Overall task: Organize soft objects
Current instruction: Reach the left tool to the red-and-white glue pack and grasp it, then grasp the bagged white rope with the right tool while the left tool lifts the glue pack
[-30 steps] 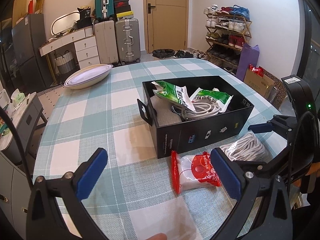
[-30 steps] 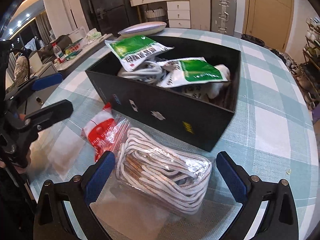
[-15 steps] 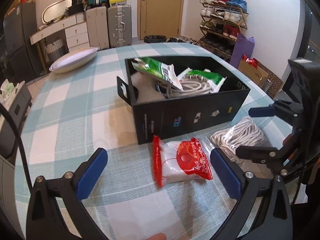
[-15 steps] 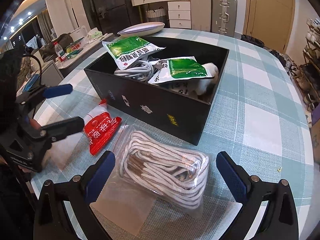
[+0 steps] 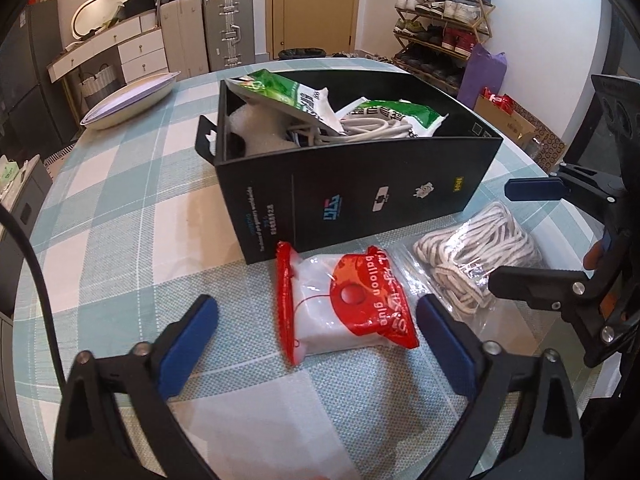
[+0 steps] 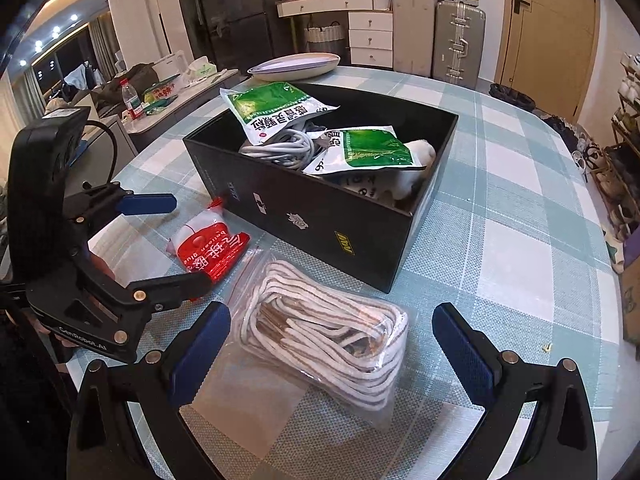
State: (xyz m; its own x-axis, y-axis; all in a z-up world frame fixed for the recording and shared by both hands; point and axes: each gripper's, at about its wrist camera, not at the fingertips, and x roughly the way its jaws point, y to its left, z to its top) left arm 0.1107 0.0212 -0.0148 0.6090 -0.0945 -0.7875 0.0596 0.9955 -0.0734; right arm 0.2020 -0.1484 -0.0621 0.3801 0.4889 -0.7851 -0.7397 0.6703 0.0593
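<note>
- On the round desk (image 5: 120,216) with its teal-and-white checked cloth stood a black rectangular cardboard box (image 5: 360,196), open at the top.
- Inside the box lay two green-and-white plastic packets (image 6: 276,110), a coil of grey cable (image 6: 284,148) and something white and soft — all piled loosely.
- Just in front of the box's near wall lay a red-and-white plastic pouch printed "balloon glue" (image 5: 344,304), flat on the cloth.
- Beside that pouch, towards the right claw, lay a clear plastic bag of coiled white rope (image 6: 324,328), close to the box but not touching it.
- The left claw (image 5: 316,344) had just been closing a little, yet its blue pads stood wide apart, one on each side of the pouch and touching nothing.
- The right claw (image 6: 332,352) was spread wide too — its blue pads flanked the near end of the rope bag without pressing it.
- Farther back on the desk sat a shallow white oval dish (image 5: 132,98), well apart from the box.
</note>
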